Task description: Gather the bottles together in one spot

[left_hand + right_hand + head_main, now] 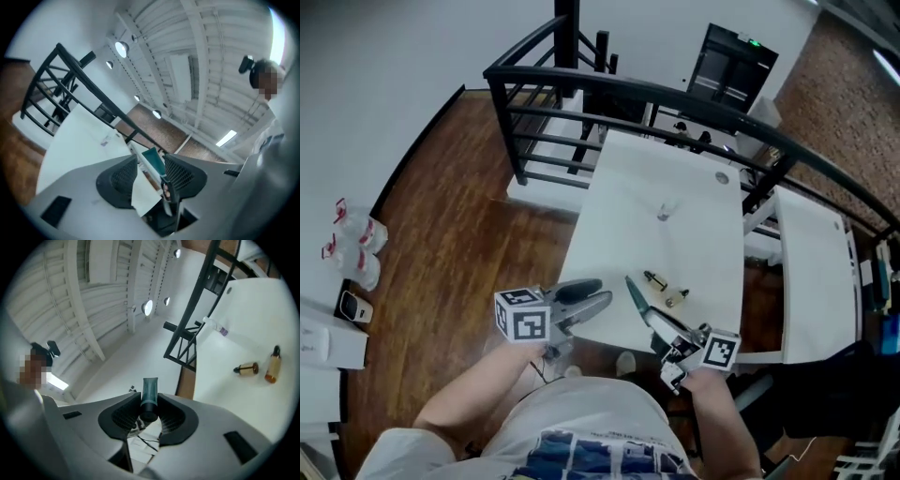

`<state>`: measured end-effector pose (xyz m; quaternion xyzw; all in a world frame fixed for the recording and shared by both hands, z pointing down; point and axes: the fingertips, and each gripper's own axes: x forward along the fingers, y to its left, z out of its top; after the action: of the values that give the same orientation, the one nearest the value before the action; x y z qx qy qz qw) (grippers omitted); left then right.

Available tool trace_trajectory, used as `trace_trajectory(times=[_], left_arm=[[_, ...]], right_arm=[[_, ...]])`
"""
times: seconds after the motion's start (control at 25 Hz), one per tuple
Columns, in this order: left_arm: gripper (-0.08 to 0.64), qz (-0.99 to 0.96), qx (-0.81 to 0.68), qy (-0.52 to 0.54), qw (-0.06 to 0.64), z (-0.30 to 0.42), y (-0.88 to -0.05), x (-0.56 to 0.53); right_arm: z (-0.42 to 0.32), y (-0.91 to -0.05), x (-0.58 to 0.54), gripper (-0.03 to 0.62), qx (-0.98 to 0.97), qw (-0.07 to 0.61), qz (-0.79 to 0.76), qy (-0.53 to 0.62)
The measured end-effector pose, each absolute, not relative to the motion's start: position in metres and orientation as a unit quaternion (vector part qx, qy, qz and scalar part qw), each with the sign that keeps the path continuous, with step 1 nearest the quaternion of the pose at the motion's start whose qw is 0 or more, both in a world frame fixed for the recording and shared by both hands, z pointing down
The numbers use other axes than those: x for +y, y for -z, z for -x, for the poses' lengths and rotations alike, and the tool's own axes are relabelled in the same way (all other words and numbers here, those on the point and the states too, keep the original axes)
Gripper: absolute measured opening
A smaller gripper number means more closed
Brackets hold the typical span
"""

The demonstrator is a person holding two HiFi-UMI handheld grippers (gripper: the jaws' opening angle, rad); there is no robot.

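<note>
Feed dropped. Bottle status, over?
Left tongs open, empty. Right tongs shut on teal plastic tube. Two small amber bottles, one clear bottle on white table. Nothing blocking.

We hold both grippers roughly level, close in front of our body. Our left gripper [598, 293] has its jaws apart with nothing between them. Our right gripper [667, 334] is clamped on a teal tube [150, 391].

Teal tube [150, 391], apparently amber bottles [247, 368] [272, 367] with dark caps, white table [661, 169], brown wood-grain floor [469, 216]

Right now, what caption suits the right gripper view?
Right gripper clamps a teal tube; two amber bottles on the white table beyond.
</note>
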<state>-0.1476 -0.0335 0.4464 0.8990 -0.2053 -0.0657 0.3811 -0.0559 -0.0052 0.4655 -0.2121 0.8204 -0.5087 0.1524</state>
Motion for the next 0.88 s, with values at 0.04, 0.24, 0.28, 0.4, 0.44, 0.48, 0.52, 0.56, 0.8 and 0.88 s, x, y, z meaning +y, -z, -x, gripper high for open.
trace_trajectory(times=[0.04,0.24,0.28,0.4,0.44,0.48,0.52,0.56,0.8,0.88], left_arm=[[0.176,-0.899,-0.179,0.091,0.389,0.144,-0.436,-0.033],[0.216,-0.889,-0.055,0.167,0.422,0.120,-0.399,-0.022],[0.216,-0.884,-0.028,0.184,0.429,0.117,-0.392,-0.018],[0.218,-0.862,0.042,0.232,0.449,0.113,-0.375,-0.008],[0.218,-0.857,0.056,0.241,0.452,0.111,-0.371,-0.006],[0.216,-0.854,0.062,0.246,0.454,0.110,-0.370,-0.005],[0.211,-0.854,0.058,0.247,0.454,0.108,-0.371,-0.007],[0.174,-0.856,0.050,0.245,0.453,0.107,-0.374,-0.009],[0.152,-0.885,0.001,0.210,0.416,0.092,-0.380,-0.023],[0.149,-0.895,-0.021,0.196,0.400,0.082,-0.380,-0.031]], right_arm=[[0.057,-0.456,0.001,0.103,0.816,0.177,0.198,0.513],[0.061,-0.423,0.029,0.103,0.806,0.250,0.133,0.520],[0.063,-0.419,0.033,0.103,0.804,0.257,0.121,0.523],[0.073,-0.412,0.043,0.103,0.800,0.266,0.099,0.528],[0.074,-0.411,0.044,0.103,0.800,0.268,0.098,0.528],[0.072,-0.411,0.044,0.103,0.799,0.271,0.099,0.528],[0.070,-0.412,0.043,0.103,0.797,0.276,0.100,0.528],[0.068,-0.412,0.042,0.103,0.796,0.281,0.101,0.527],[0.053,-0.418,0.026,0.104,0.784,0.302,0.113,0.531],[0.039,-0.420,0.015,0.106,0.785,0.308,0.127,0.522]])
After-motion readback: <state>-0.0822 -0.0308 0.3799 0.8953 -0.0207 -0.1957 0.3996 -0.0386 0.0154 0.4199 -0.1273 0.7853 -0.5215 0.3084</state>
